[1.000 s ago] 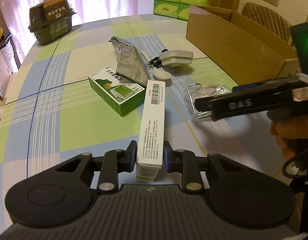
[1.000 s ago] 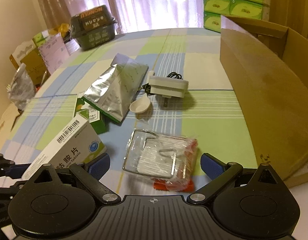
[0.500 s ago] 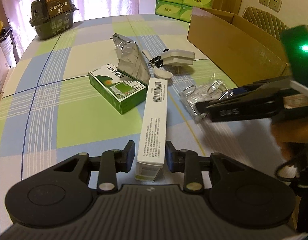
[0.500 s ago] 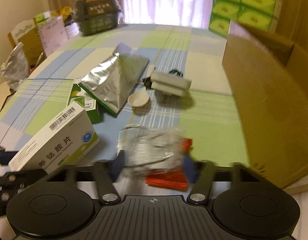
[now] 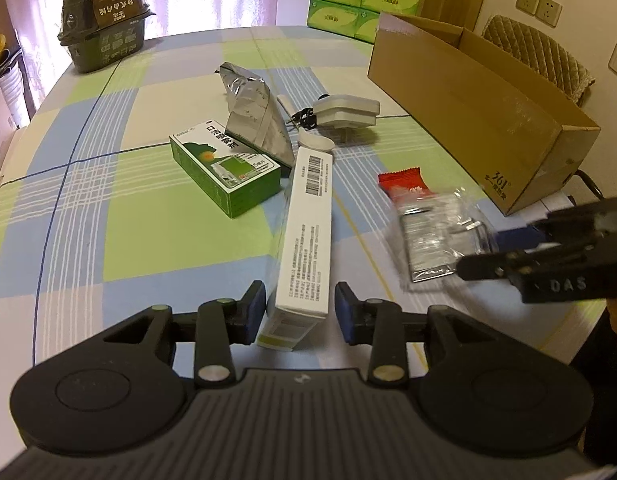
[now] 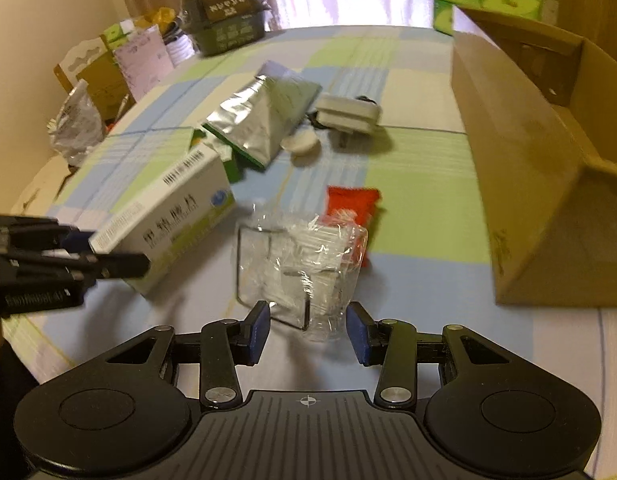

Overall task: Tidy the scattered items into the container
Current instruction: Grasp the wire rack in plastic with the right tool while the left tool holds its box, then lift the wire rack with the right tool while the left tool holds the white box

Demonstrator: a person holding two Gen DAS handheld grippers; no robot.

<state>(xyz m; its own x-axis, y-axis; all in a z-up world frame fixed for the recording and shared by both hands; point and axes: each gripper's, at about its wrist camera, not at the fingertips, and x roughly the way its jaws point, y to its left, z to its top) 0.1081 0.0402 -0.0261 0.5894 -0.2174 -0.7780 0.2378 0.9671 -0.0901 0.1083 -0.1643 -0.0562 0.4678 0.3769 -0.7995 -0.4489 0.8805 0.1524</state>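
Cardboard box [image 5: 480, 116], the container, sits open-topped at the table's [image 5: 88, 216] far right, well apart from both my grippers. My left gripper [image 5: 300, 308] has the white medicine carton [image 5: 308, 232] between its blue pads [image 5: 257, 304]; the carton's near end is tilted up off the cloth. A thin gap shows on the right side, so I can't tell if it's clamped or just bracketed. My right gripper [image 6: 307, 325] is part open w/ the clear plastic packet [image 6: 304, 264] and its wire hook between the fingers; neither pad clearly touches it, and the pic is motion-blurred. A red sachet [image 6: 350, 204] lies just behind the packet, partly under it. Further out: green box [image 5: 224, 172], w/ a foil pouch [image 5: 256, 116] leaning on it, then a white spoon [image 5: 314, 142] and a white charger [image 5: 344, 112] near the middle. Dark tub [image 5: 104, 28] at the far left edge.
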